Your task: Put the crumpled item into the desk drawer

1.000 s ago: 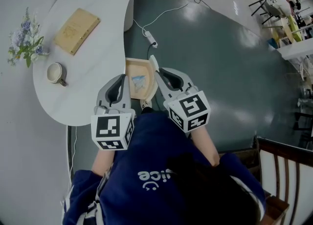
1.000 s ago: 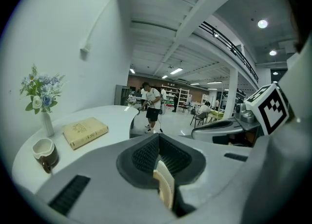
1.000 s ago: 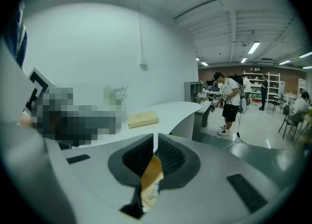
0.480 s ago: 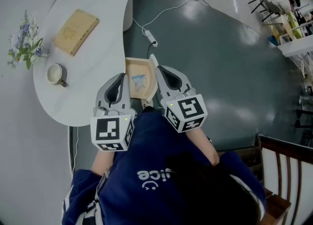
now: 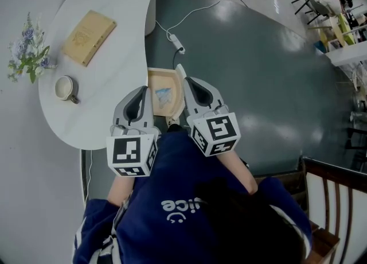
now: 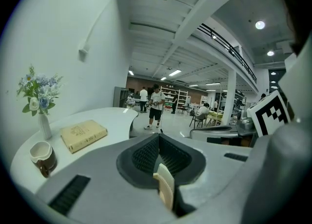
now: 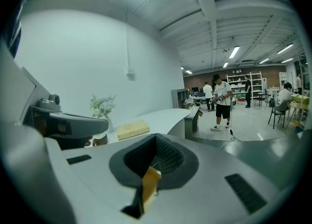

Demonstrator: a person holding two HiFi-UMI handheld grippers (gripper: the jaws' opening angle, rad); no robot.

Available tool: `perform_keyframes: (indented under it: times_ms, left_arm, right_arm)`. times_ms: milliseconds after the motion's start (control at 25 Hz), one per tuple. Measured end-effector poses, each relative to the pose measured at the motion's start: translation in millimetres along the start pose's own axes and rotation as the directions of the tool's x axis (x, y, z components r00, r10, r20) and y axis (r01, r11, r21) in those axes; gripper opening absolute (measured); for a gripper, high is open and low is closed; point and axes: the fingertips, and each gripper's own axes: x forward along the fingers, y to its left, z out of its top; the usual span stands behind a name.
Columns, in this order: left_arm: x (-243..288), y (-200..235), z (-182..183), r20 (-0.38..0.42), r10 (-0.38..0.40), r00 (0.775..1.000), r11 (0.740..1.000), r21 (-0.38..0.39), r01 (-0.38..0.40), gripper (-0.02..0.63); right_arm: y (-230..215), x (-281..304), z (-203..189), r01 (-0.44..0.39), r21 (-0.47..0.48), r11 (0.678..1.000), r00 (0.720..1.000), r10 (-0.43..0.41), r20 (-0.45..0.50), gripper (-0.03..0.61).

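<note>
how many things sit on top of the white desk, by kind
tan hardcover book: 1
brown-and-white ceramic mug: 1
slim white vase of blue and white flowers: 1
total: 3

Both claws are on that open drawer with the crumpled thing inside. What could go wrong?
The left gripper and right gripper each pinch a thin edge of the drawer; an uneven push could skew and jam it. The crumpled item may snag if it rides up. A floor cable nearby could trip the person.
</note>
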Motion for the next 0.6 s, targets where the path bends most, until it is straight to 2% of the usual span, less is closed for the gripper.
perform_keyframes:
  times_ms: [600]
  left_arm:
    - [18, -7, -5, -0.031, -0.030, 0.999, 1.000, -0.004, 0.029, 0.003]
  right_arm:
    - [-6, 5, -4, 0.004, -0.022, 1.000, 1.000, -0.004, -0.012, 0.006]
